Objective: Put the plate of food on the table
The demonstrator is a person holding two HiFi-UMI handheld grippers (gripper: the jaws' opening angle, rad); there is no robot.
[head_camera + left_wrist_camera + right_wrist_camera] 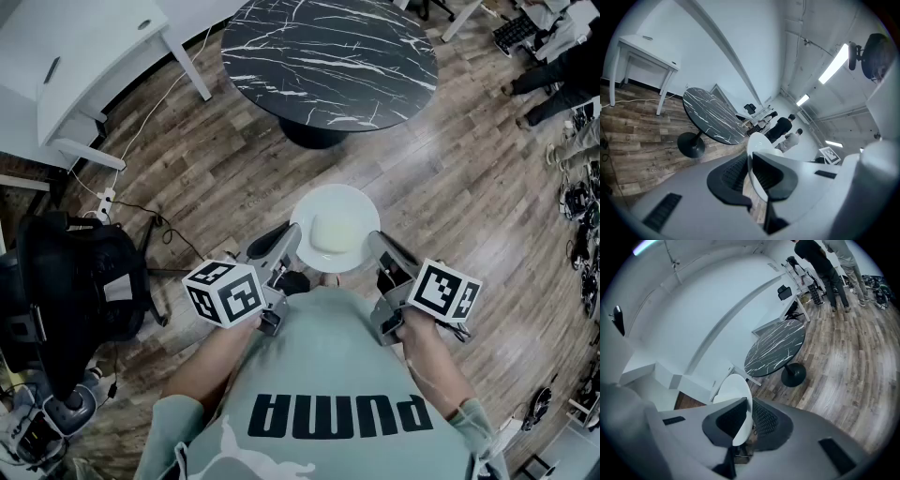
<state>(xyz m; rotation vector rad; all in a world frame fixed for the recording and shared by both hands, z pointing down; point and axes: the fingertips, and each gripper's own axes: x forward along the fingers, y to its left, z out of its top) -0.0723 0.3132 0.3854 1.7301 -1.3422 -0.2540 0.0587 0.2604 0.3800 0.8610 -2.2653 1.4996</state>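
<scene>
Arms drawn in close to my body, I carry my left gripper (286, 242) and right gripper (380, 246) side by side, short of the round black marble desk (328, 61). Each pair of fingers is clamped on the rim of the white plate (328, 199), the left on its left edge and the right on its right edge. The plate sits level and face up in the air on my side of the desk, with pale food (333, 232) at its middle. Wood-plank floor (216, 178) lies beneath. People (820, 263) stand to the right of the desk.
</scene>
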